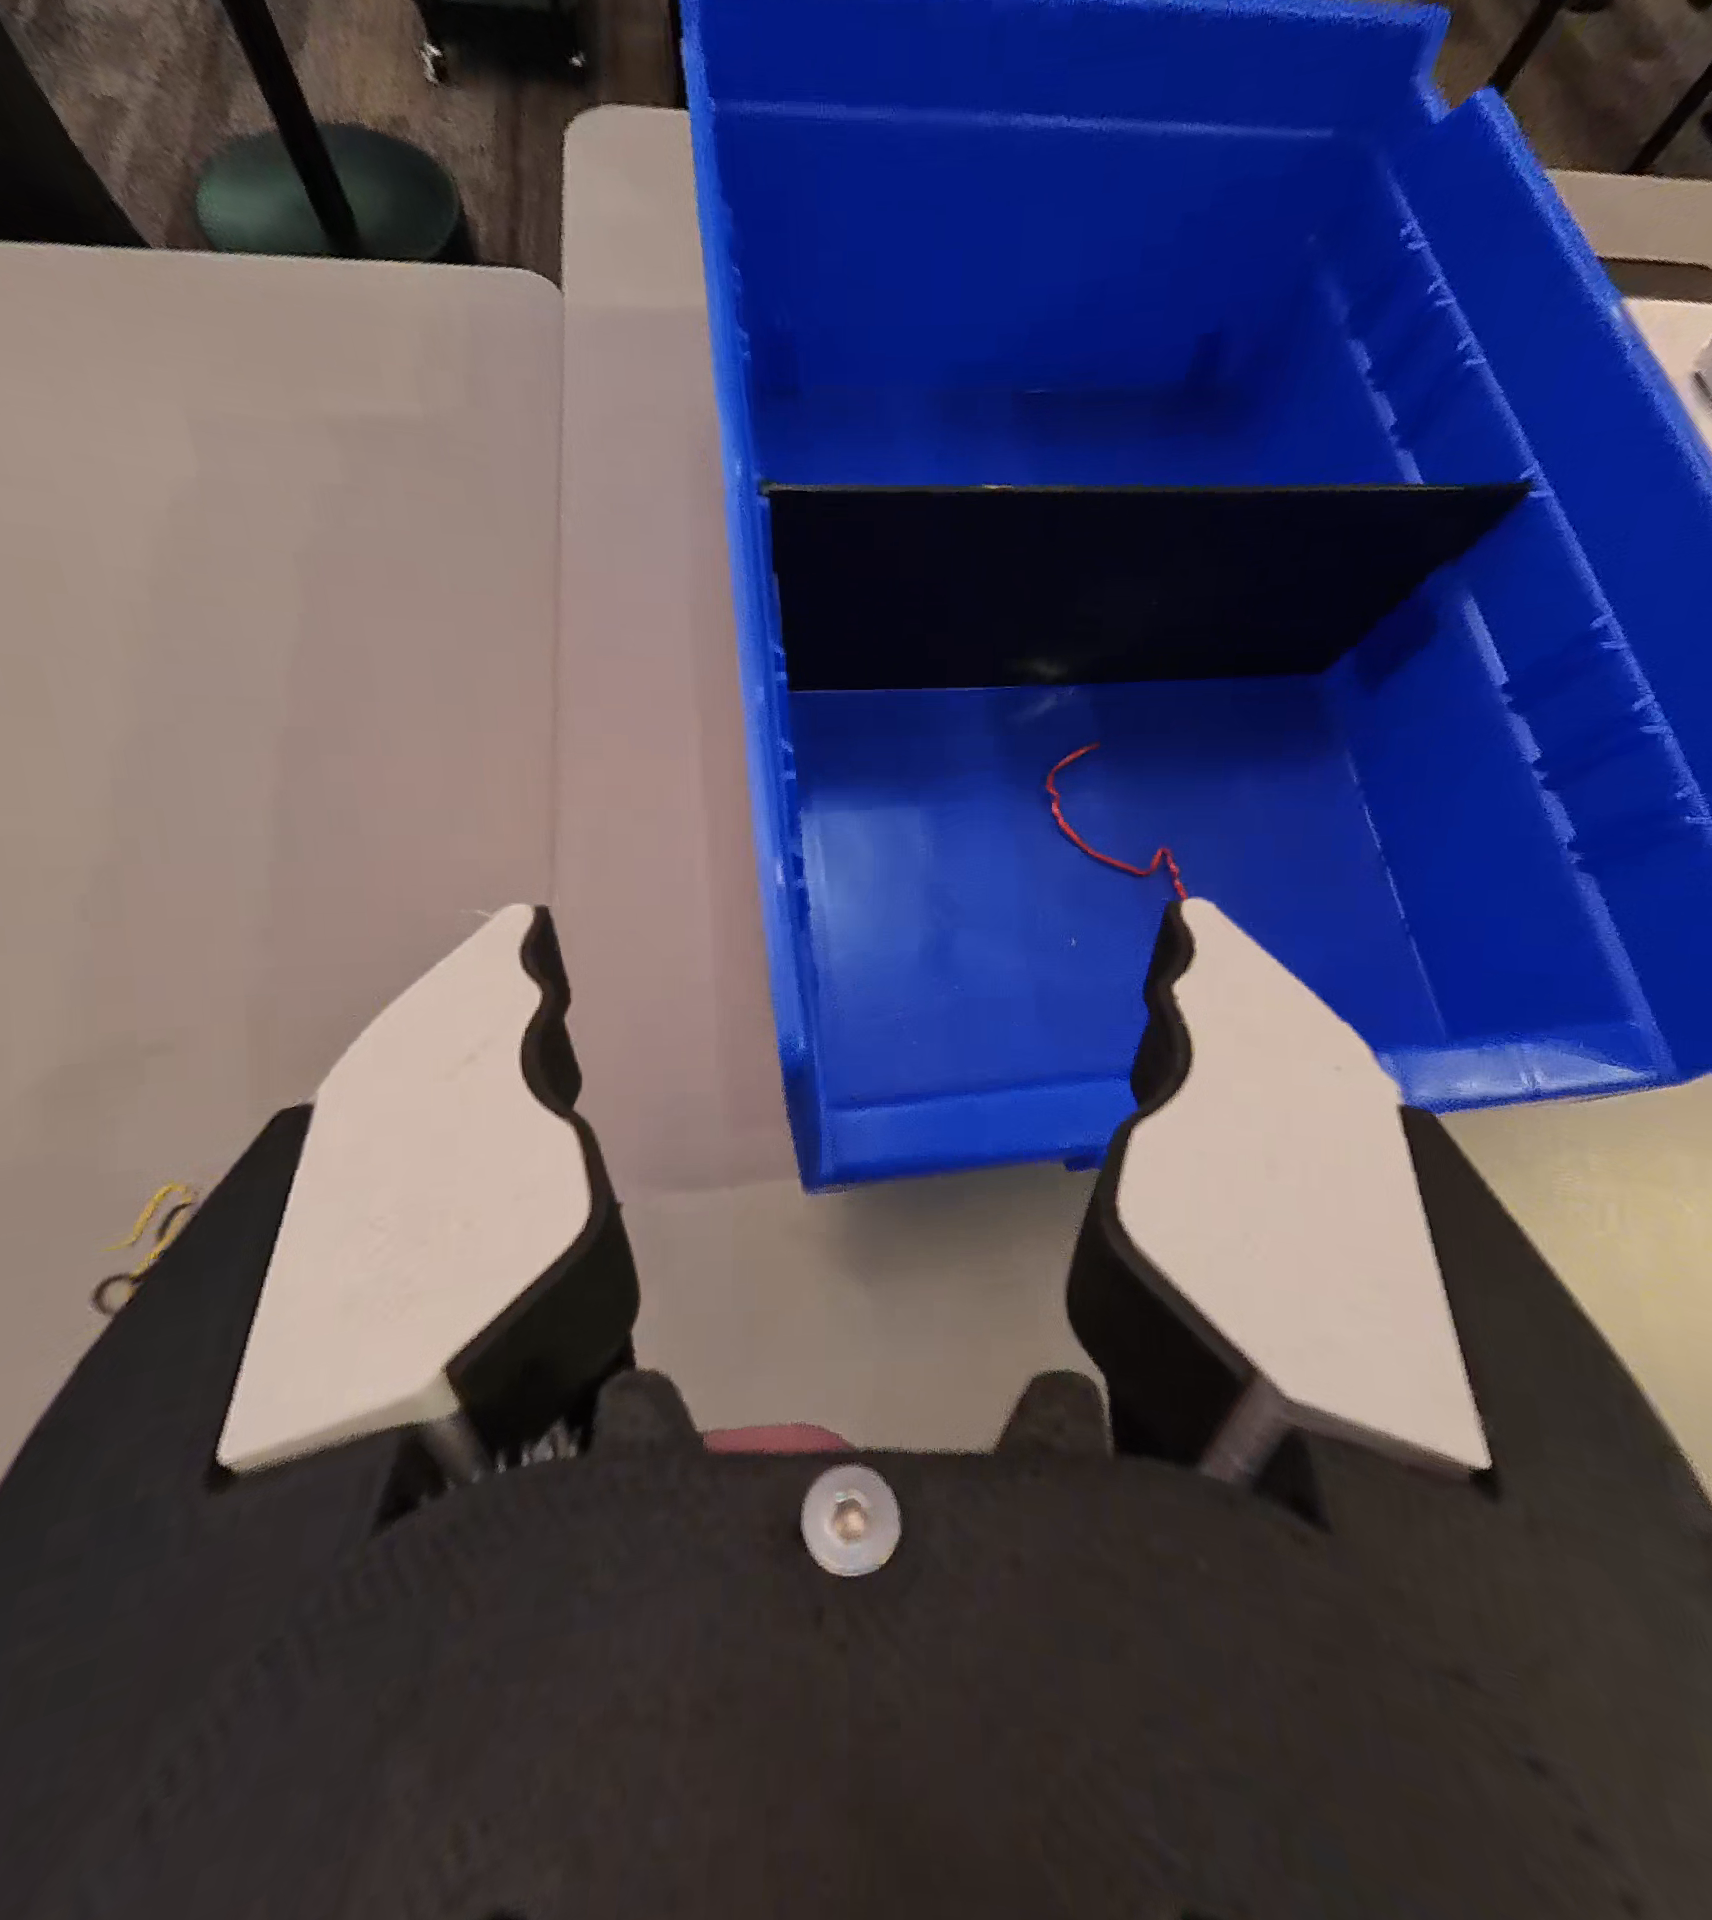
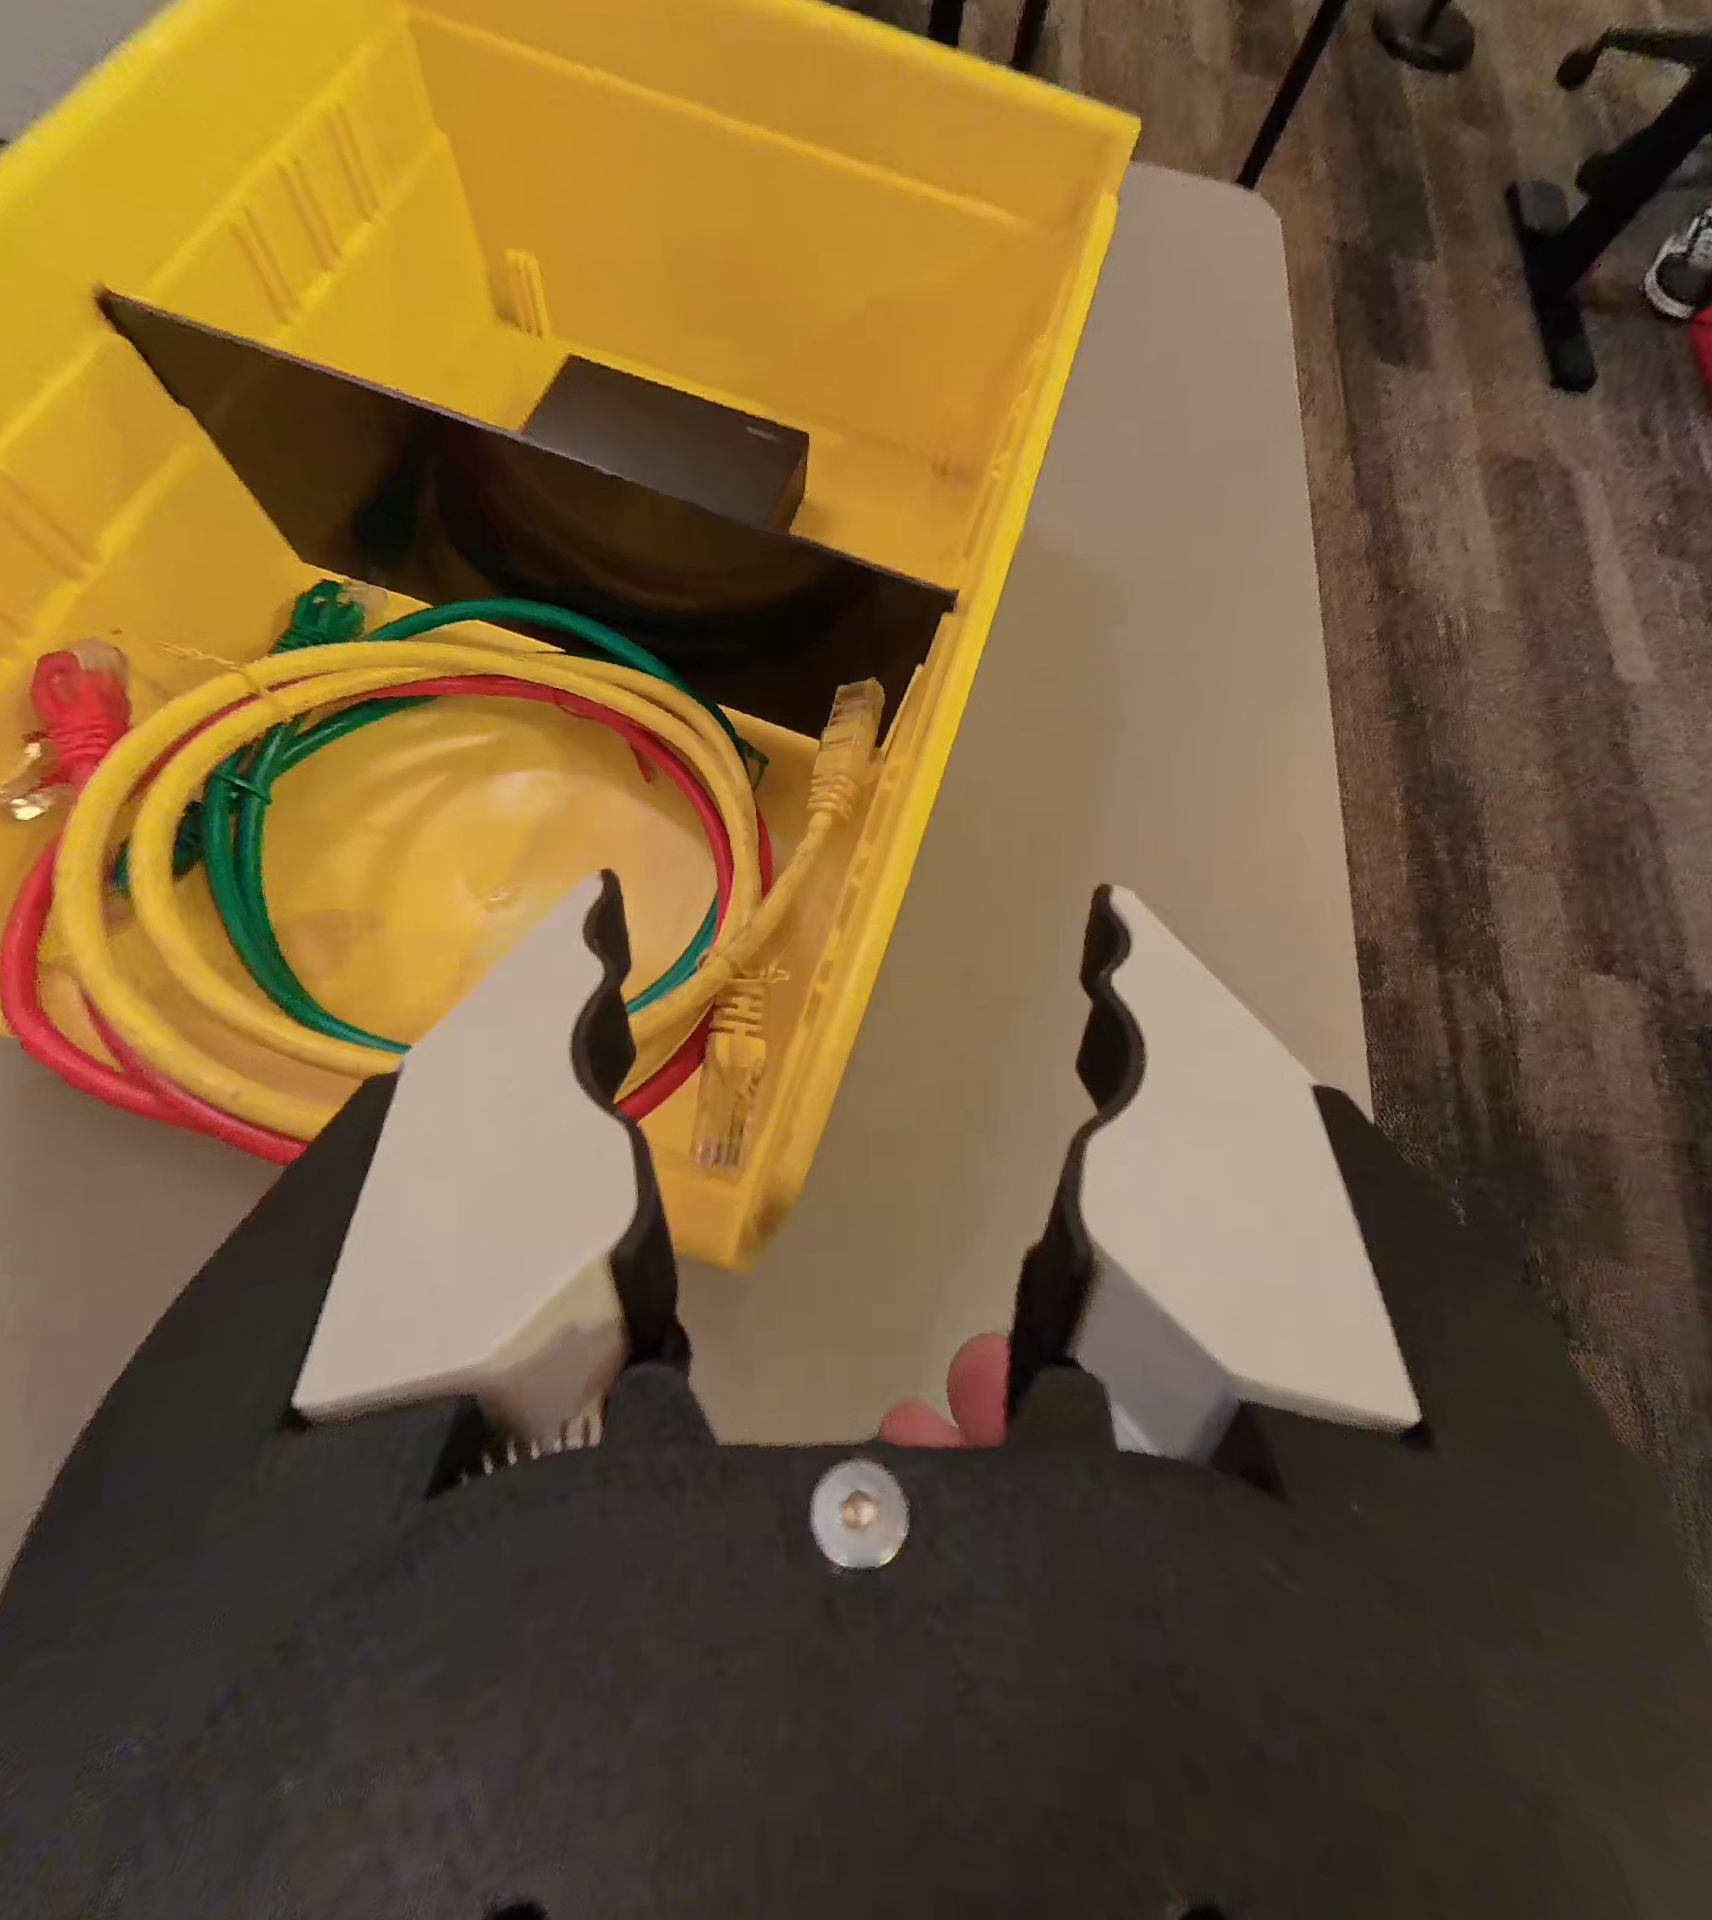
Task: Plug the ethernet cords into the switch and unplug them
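Right gripper [image 2: 847, 894] wide open, empty, hovering over the yellow bin's [image 2: 945, 914] near corner, likely staged for the yellow ethernet cord [image 2: 416, 675] coiled with green [image 2: 260, 935] and red [image 2: 52, 1029]. Switch [image 2: 670, 436] sits behind the black divider [image 2: 312, 416]. Left gripper [image 1: 857, 909] also open, empty, over the blue bin [image 1: 1558, 520].

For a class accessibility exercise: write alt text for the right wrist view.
An open two-finger tool hovers above a yellow plastic bin on a pale table. Coiled yellow, red and green ethernet cords fill its near compartment; a black box-shaped switch sits behind a black divider.
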`<state>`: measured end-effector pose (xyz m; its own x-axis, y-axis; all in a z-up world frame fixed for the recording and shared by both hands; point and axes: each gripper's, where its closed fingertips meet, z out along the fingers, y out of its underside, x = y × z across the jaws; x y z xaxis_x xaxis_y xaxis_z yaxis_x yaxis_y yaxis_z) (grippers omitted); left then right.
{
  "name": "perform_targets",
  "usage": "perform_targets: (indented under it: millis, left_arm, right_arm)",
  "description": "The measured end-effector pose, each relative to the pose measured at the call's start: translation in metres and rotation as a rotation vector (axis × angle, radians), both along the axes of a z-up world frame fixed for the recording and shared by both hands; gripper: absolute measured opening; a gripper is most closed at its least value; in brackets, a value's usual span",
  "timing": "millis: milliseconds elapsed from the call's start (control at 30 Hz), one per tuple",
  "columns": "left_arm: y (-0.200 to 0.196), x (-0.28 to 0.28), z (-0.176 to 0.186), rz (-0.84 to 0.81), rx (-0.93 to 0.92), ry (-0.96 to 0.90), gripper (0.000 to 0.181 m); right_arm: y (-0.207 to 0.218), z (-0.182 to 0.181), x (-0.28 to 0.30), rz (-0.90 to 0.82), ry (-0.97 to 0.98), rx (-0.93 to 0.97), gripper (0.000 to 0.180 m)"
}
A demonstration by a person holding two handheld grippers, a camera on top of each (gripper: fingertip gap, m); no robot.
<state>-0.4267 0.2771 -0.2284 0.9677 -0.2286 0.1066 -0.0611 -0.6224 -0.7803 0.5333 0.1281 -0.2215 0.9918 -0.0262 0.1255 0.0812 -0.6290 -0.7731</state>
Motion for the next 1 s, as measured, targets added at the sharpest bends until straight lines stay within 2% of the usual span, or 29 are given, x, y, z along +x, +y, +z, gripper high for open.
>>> perform_targets:
  millis: [167, 367, 600, 667, 767, 867, 1000]
  left_arm:
    - [0.006, 0.015, -0.024, -0.042, -0.050, 0.014, 0.098]
    - [0.016, 0.022, -0.032, -0.038, -0.041, -0.042, 0.075]
    - [0.023, 0.026, -0.032, -0.078, -0.038, -0.094, 0.053]
    - [0.022, 0.026, -0.030, -0.093, -0.042, -0.141, 0.031]
    - [0.022, 0.027, -0.030, -0.103, -0.053, -0.136, 0.024]
    - [0.023, 0.024, -0.028, -0.094, -0.041, -0.113, 0.007]
    - [0.014, 0.043, -0.029, -0.198, -0.070, -0.094, 0.006]
  right_arm:
    - [0.003, -0.017, 0.002, -0.026, 0.022, -0.017, 0.067]
    - [0.008, -0.030, -0.001, 0.013, 0.018, -0.026, 0.020]
    - [0.017, -0.027, 0.000, 0.017, 0.047, 0.014, 0.003]
    - [0.020, -0.027, -0.005, 0.047, 0.056, 0.016, 0.002]
    - [0.025, -0.027, -0.017, 0.069, 0.084, 0.030, 0.002]
    - [0.027, -0.027, -0.031, 0.094, 0.075, 0.022, 0.002]
    - [0.029, -0.027, -0.047, 0.115, 0.070, 0.010, 0.002]
